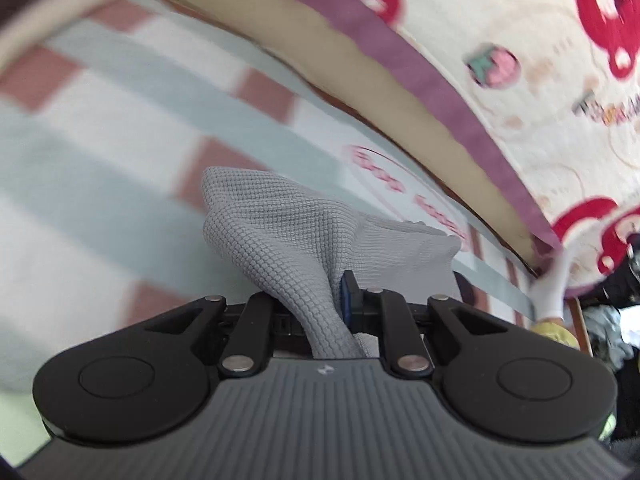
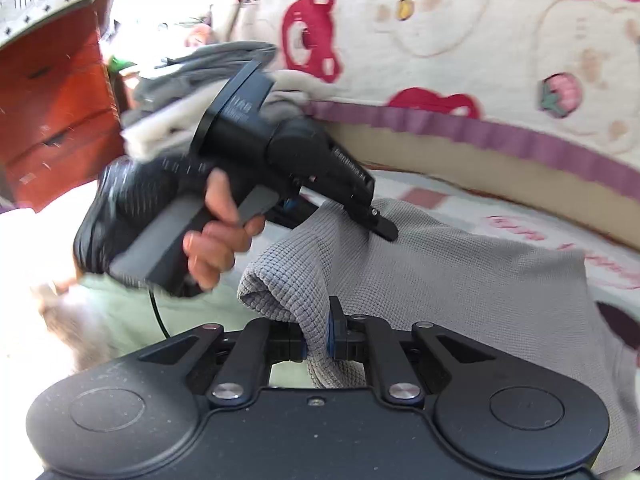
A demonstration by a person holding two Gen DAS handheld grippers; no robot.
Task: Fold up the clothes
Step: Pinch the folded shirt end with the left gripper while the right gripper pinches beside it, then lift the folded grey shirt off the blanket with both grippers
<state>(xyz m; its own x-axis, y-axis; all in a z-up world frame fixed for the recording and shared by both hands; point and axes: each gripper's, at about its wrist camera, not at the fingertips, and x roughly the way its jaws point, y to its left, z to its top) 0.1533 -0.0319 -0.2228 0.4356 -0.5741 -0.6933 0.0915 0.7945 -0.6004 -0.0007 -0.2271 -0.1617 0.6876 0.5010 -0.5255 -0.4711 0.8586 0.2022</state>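
Grey waffle-knit garment (image 2: 460,280), soft and loosely bunched, lies on a bed covered by a pale sheet with grey-green stripes and dusty red squares (image 1: 120,140), close to the bed's far edge where a cream quilt printed with red bears and strawberries, hemmed in purple (image 2: 480,40), drapes along it. Both hand-held tools have hold of the cloth: the right gripper (image 2: 318,344) has its jaws nearly shut, pinching a rolled fold of the knit between its blue-lined pads, and the left gripper (image 1: 320,304) is likewise clamped down on a twisted rope of the same fabric. Seen from the right wrist, the left gripper (image 2: 380,228) bites the garment's upper edge further in toward the quilt, its bare-fingered hand (image 2: 216,236) wrapped round the grip, while the right holds the nearer edge. The garment's long axis runs away to the right of both grippers, along the quilt's hem, so the free bulk trails that way. My guess is that the coming move draws the two held points apart to flatten this edge before folding it over
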